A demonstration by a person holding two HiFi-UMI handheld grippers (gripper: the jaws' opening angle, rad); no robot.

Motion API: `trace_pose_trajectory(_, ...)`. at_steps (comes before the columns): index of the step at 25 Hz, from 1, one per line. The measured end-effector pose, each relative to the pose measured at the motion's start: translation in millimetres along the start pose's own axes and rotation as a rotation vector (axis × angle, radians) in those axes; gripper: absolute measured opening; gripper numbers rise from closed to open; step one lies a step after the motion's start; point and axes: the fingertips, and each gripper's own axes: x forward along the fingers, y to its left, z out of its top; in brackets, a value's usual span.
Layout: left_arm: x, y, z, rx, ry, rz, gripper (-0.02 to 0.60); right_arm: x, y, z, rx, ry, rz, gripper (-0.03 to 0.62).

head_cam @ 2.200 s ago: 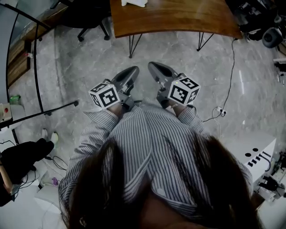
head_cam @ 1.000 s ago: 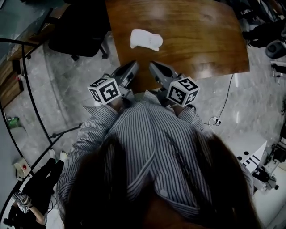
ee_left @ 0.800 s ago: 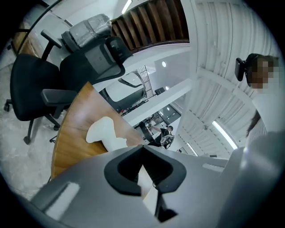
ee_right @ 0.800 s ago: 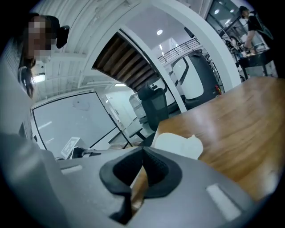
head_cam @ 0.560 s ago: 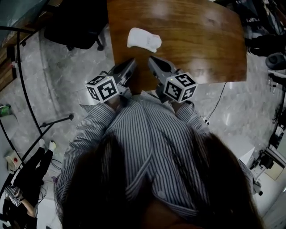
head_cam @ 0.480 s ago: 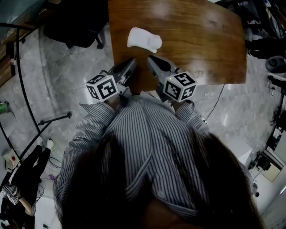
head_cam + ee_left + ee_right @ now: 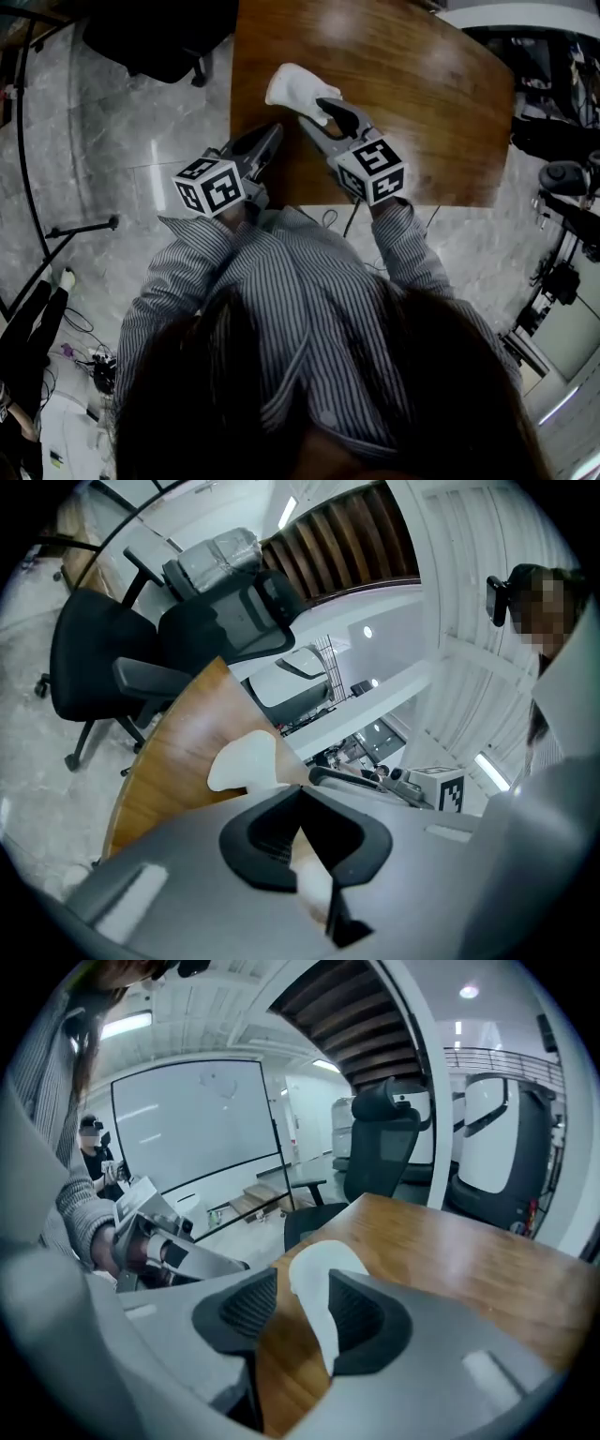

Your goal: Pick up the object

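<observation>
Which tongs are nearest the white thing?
The right tongs, just opening with the white object between them; the left tongs hover by the table edge.

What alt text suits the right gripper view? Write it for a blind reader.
The right tool, whose jaws have just been opening, holds them apart with a white object between them, lying on a wooden table and not yet gripped. A dark office chair stands behind the table.

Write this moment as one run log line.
right gripper: jaws just been opening, white object between them, not gripped | left gripper: shut, empty | object on table
</observation>
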Motion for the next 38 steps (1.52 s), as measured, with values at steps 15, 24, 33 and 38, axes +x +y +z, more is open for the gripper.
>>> trace_pose_trajectory(15,8.8,22.5,-10.8,-0.068,-0.06,0.018,0.0,47.8,-26.3,-21.9,-0.519,0.246,0.004,0.344)
trace_pose_trajectory(24,7.0,25.1,-10.7,-0.077,-0.073,0.024,0.0,67.1,-30.1,-36.4,-0.53,0.343,0.073,0.397)
trace_pose_trajectory(33,-0.5,32.3,-9.9,-0.078,-0.063,0.04,0.0,79.4,-34.3,-34.3,-0.533,0.369,0.057,0.403)
trace_pose_trajectory(38,-3.7,32.0,-12.1,-0.069,-0.047,0.046,0.0,78.9,-39.0,-32.1,-0.513,0.348,0.019,0.403)
